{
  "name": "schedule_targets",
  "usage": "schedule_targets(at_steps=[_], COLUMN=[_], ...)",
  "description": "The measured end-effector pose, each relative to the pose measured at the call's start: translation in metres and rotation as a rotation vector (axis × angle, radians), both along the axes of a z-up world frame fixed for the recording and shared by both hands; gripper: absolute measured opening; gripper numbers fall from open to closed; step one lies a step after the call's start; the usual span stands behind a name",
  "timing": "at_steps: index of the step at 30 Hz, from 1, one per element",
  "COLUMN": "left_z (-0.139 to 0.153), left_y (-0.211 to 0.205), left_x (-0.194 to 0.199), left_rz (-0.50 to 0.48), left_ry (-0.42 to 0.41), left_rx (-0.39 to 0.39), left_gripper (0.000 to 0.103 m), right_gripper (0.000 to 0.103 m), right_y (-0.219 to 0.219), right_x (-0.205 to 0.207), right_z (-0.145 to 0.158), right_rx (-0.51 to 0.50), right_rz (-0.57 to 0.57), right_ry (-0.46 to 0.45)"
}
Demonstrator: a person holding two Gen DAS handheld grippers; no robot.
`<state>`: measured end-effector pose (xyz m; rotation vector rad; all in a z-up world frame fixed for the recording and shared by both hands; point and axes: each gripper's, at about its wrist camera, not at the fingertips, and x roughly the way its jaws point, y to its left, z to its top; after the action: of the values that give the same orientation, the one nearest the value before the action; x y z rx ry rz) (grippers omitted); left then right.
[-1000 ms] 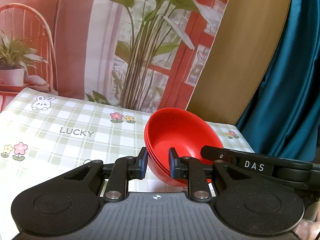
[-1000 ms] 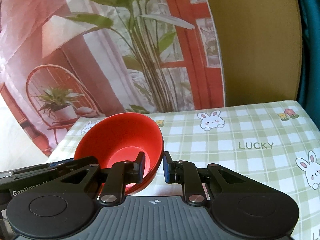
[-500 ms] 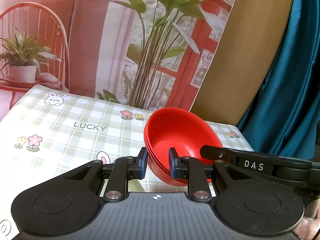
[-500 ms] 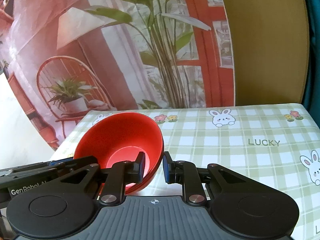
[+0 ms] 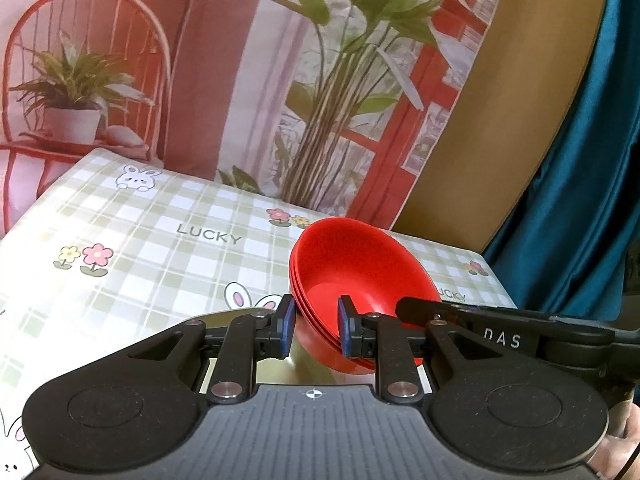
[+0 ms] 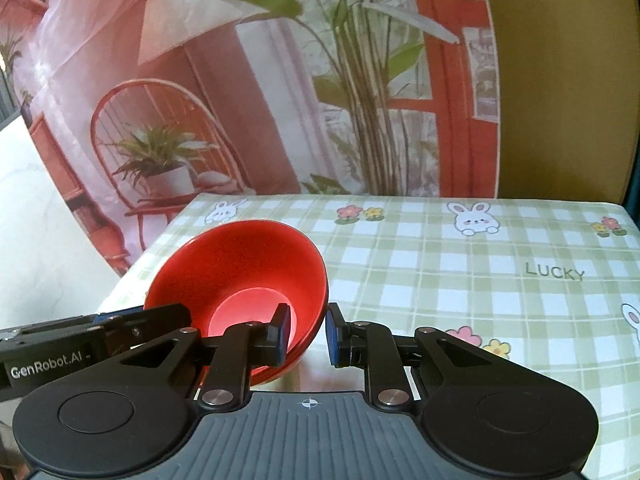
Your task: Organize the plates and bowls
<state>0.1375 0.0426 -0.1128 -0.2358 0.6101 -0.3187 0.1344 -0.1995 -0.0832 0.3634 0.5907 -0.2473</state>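
Note:
A stack of red bowls (image 5: 360,264) is held between both grippers over the checked tablecloth (image 5: 160,232). My left gripper (image 5: 316,324) is shut on the stack's left rim, one pad inside and one outside. In the right wrist view the red bowls (image 6: 240,264) sit at the lower left, and my right gripper (image 6: 308,332) is shut on their right rim in the same way. Each view shows the other tool: the right gripper (image 5: 416,308) reaching in from the right, the left gripper (image 6: 120,328) from the left. The stack's underside is hidden.
The green-and-white tablecloth (image 6: 480,260) with rabbits, flowers and "LUCKY" print stretches ahead. A printed backdrop (image 5: 240,80) of a chair and plants hangs behind the table, with a tan board (image 5: 500,120) and a teal curtain (image 5: 580,160) to its right.
Both grippers have carried the bowl stack leftwards across the table together; the tablecloth print slid right in both views. The hold on each rim looks the same.

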Motion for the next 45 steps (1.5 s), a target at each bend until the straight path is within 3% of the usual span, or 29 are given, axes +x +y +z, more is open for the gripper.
schedule_targets(at_steps=[45], left_z=[-0.047], left_y=[0.029], left_x=[0.006], left_rz=[0.072], left_ry=[0.176], left_rx=[0.102], left_gripper=[0.024], right_gripper=[0.018], right_y=[0.038], right_x=[0.048], right_z=[-0.059], right_rx=[0.011], right_rz=[0.120], right_ry=[0.165])
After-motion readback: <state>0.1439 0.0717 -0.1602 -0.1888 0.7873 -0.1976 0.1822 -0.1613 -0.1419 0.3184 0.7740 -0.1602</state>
